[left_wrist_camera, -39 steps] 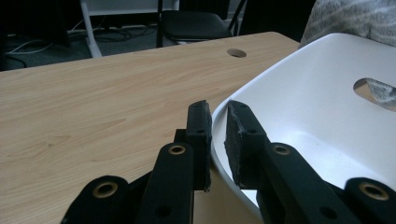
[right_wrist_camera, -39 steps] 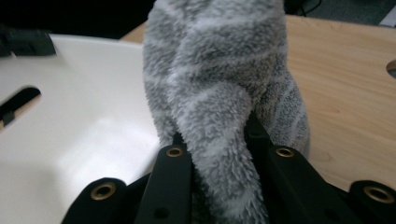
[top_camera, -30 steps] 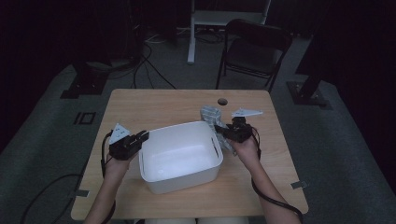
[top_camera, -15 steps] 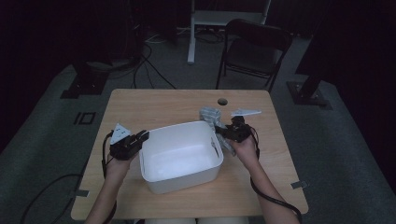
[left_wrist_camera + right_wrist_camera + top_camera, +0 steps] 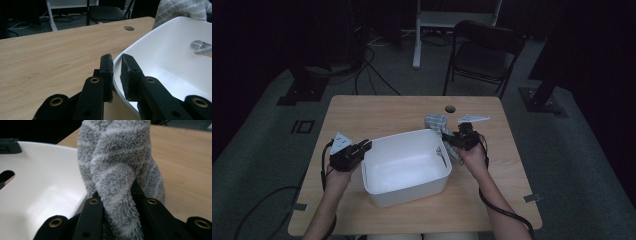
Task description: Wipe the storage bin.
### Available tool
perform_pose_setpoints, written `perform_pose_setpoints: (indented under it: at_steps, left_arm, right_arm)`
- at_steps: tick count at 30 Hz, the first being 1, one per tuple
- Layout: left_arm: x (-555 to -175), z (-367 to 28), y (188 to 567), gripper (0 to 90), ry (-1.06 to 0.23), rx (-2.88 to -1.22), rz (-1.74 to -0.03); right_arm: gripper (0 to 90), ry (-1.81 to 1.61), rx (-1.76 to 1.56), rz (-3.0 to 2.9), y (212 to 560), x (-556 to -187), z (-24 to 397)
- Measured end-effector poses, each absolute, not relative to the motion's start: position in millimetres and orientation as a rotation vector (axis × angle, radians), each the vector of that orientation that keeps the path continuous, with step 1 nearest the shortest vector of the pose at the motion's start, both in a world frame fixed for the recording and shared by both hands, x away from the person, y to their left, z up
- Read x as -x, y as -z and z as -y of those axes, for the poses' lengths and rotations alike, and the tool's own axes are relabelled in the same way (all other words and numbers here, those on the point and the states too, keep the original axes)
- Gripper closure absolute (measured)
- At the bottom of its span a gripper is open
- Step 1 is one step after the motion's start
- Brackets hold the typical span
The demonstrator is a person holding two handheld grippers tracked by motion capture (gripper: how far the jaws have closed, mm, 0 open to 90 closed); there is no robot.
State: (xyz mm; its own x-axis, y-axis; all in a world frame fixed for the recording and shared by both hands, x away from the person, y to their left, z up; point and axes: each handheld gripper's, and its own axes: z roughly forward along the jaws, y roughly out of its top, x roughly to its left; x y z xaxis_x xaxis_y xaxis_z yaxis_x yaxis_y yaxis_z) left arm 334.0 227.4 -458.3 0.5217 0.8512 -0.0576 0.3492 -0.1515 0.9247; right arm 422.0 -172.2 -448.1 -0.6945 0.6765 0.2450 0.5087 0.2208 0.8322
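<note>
Left tool clamped on the near rim of the white tub, steadying it on the bench. Right tool pinching the grey striped towel just outside the far rim. Best lifted clear before dropping inside. Little changed from a second ago: towel drawn slightly closer.

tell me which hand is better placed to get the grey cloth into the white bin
Right. The right gripper is shut on the cloth just beside the bin, while the left gripper is clamped on the bin's opposite rim, steadying it.
</note>
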Motion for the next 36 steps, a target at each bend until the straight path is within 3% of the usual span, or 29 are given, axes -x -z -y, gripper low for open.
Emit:
perform_pose_setpoints:
  at_steps: [10,20,36]
  left_arm:
    - [-333.9,-225.8,458.3,79.8,-0.619,-1.727,-1.029]
    - [-334.7,-227.8,458.6,79.5,-0.603,-1.729,-1.014]
    - [-334.5,-228.2,459.0,79.3,-0.597,-1.722,-1.019]
  right_arm:
    - [78.6,-1.459,-1.172,-2.358,465.9,-428.7,169.1]
    - [78.0,-1.518,-1.164,-2.289,458.2,-421.2,182.5]
    - [77.3,-1.498,-1.1,-2.198,443.7,-365.3,240.3]
